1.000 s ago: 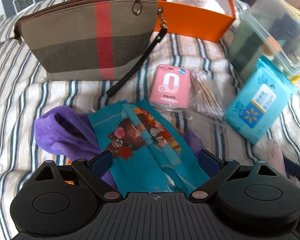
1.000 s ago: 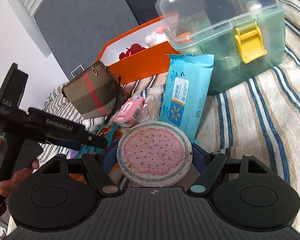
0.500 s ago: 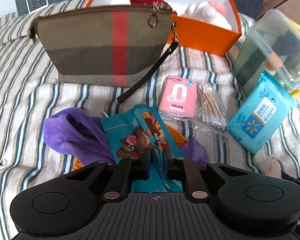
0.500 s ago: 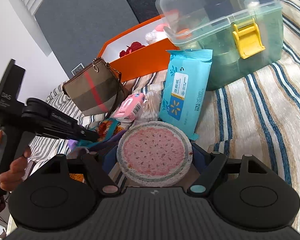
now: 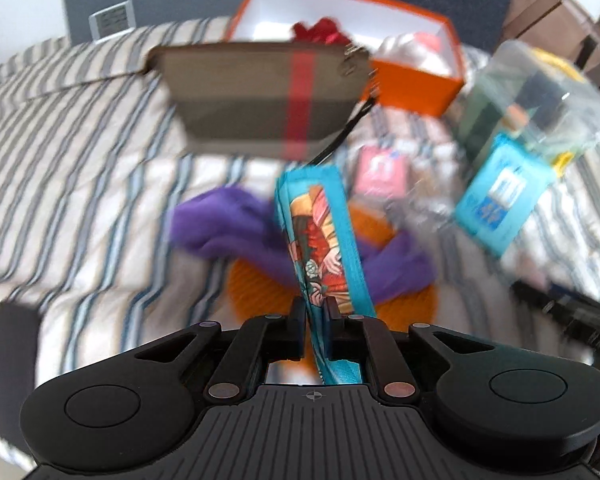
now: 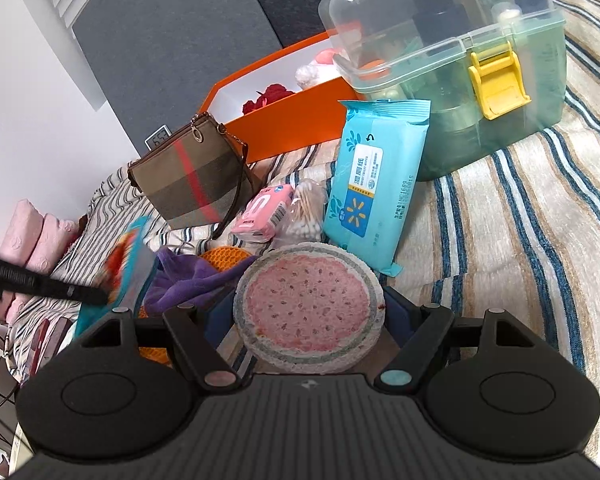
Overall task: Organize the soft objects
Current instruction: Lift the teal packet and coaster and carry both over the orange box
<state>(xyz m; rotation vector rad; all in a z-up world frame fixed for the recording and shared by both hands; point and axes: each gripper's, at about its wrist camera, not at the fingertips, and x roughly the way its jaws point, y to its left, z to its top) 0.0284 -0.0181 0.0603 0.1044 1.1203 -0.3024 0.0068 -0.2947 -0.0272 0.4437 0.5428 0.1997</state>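
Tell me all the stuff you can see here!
teal cloth: 1, teal, printed, held up by left tool
purple cloth: 1, purple, on bed
orange mat: 1, orange, under purple cloth
watermelon pad: 1, pink and green, between right tool's fingers
pouch: 1, brown plaid, before orange box
orange box: 1, orange, at back
wipes: 1, blue, leaning on bin
bin: 1, clear green, right
tissues: 1, pink
swabs: 1 bag
left tool: 1, black
right tool: 1, black

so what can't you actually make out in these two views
- Left wrist view: motion blur smears the print on the pink packet and blue wipes pack.
- Right wrist view: the watermelon coaster covers the right gripper's fingertips.
- Both views: the orange box's wall hides most of its contents.
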